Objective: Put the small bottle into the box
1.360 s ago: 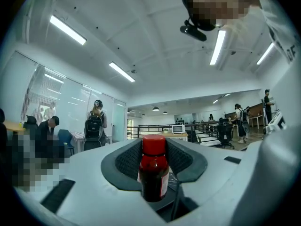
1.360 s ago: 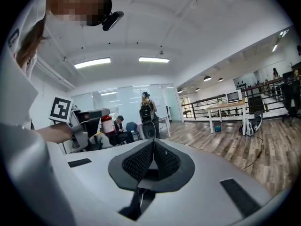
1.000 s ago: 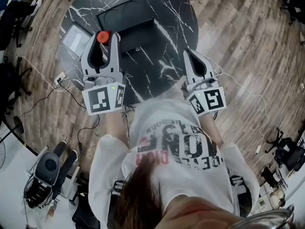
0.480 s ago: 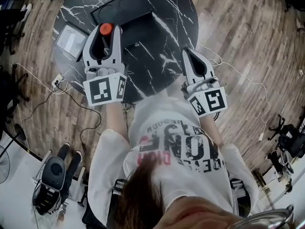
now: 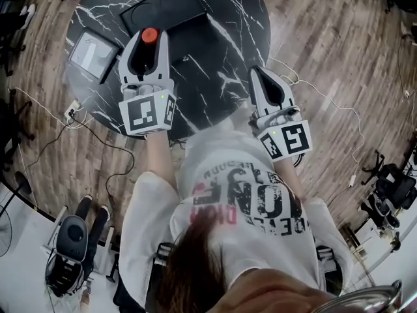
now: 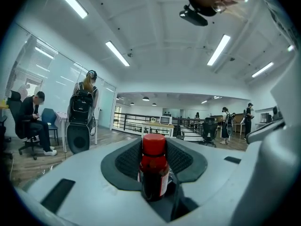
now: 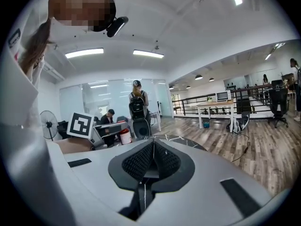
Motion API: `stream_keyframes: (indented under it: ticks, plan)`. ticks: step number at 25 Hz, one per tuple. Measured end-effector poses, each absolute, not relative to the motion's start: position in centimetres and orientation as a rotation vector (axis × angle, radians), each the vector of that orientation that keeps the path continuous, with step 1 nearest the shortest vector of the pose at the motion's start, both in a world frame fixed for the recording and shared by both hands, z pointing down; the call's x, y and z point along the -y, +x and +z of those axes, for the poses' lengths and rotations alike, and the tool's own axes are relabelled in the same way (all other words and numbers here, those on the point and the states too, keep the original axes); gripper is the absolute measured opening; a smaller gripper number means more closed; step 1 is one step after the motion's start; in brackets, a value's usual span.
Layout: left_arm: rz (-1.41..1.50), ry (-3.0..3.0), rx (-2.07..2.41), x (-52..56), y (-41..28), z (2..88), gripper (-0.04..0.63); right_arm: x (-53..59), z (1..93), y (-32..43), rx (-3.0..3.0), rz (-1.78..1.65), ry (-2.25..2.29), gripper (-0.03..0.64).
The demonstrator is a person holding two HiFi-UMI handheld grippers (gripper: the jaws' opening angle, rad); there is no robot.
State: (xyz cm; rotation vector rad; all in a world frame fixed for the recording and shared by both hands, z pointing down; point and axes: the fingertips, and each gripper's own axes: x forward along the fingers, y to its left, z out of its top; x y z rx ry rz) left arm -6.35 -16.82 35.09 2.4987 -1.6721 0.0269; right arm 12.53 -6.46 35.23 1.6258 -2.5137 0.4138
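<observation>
Head view first: my left gripper (image 5: 149,44) reaches out over the black marble table (image 5: 225,77), pointing toward 12 o'clock. It is grasping the small bottle (image 6: 153,173). In the left gripper view the dark bottle stands upright between the ribbed pads (image 6: 127,160), one pad on each side of it, and its red cap (image 6: 154,144) sticks up above them. So the bottle is in my left grip, not in the box.

The box (image 5: 169,8) is a flat black rectangle lying on the table at 12 o'clock from the left gripper. From above, the red cap lines up with the box's near edge, but I cannot tell how high above the table the bottle is.

At 3 o'clock from the left one is my right gripper (image 7: 151,160), well apart from it and over the table's near rim. It also points toward 12. Its jaws are clenched, the two pads meet in a thin line, and nothing is between them.

At 9 o'clock from the bottle a pale square tray-like thing (image 5: 91,47) sits at the table's edge. Wooden floor (image 5: 339,57) surrounds the table, and cables (image 5: 98,142) trail across it at 7 o'clock.
</observation>
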Motion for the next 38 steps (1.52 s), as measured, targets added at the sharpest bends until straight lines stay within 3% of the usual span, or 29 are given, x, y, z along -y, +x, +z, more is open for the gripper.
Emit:
stream_keyframes:
  ticks: [38]
  plan:
    - [0.213,2.407,1.561,19.0,-4.7,44.4,0.146,6.2,37.5,12.9,2.398,0.501,1.653,0.002]
